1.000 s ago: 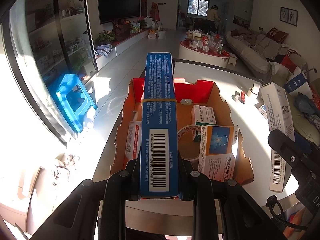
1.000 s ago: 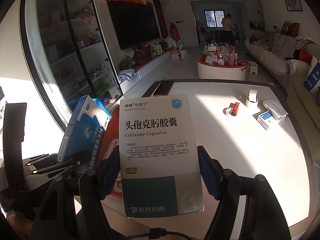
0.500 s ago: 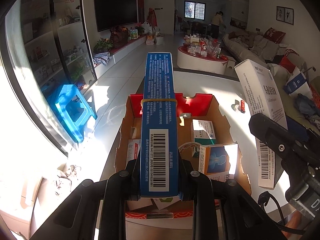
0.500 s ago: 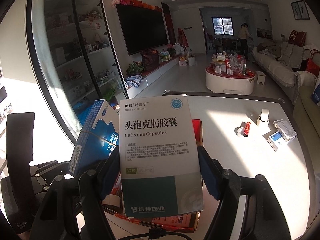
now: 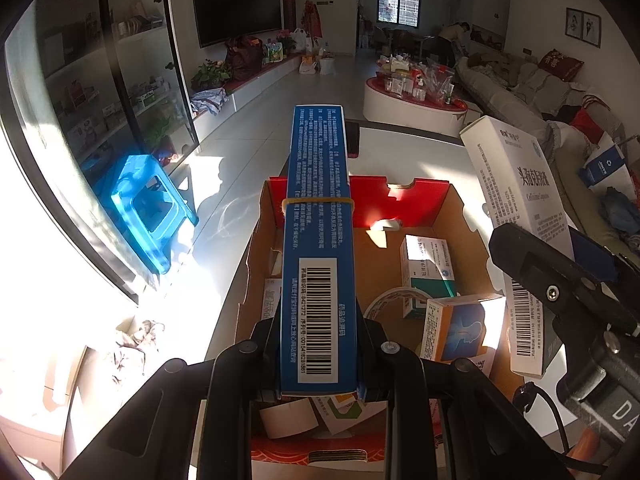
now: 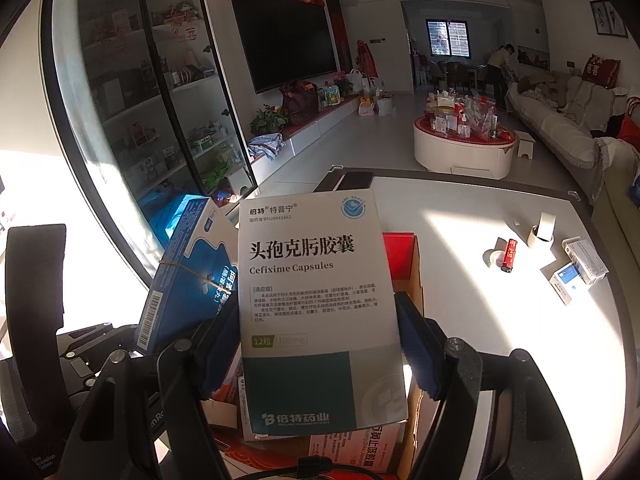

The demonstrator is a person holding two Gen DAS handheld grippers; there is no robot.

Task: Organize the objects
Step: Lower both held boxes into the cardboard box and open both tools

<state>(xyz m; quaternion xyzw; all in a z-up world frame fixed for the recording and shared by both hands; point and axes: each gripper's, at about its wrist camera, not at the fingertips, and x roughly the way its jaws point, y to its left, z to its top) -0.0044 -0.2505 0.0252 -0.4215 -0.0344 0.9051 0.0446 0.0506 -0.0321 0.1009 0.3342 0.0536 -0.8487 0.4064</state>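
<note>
Both hands have carried their loads in over the cardboard box (image 5: 464, 216): a second ago it lay ahead of the left gripper (image 5: 320, 344), and now its red-lined far wall sits just beyond the fingers, with the floor of the box directly below them. The right gripper (image 6: 320, 344) has swung in alongside, so its white carton now crowds the right side of the left wrist view.

The left gripper is pinching the blue box (image 5: 318, 248) by its narrow sides, jaws drawn nearly together; the right gripper is clamped on the broad faces of the Cefixime carton (image 6: 316, 308), jaws standing wide to span it. Both loads hang above the box, not yet inside it.

The step in hand looks like delivery, the two packs being brought to the container. Next, I judge, each needs lowering into a free patch: below and right of the left fingers lie an orange-and-blue carton (image 5: 460, 330), a green-and-white carton (image 5: 430, 268) and a tape roll (image 5: 394, 300), so room is tight.

The blue box is long, slim and glossy, bound with a rubber band (image 5: 318, 202) (likely several packs bundled). The white carton is flat, matte paperboard; the container is plain corrugated board with scalloped edges.
</note>
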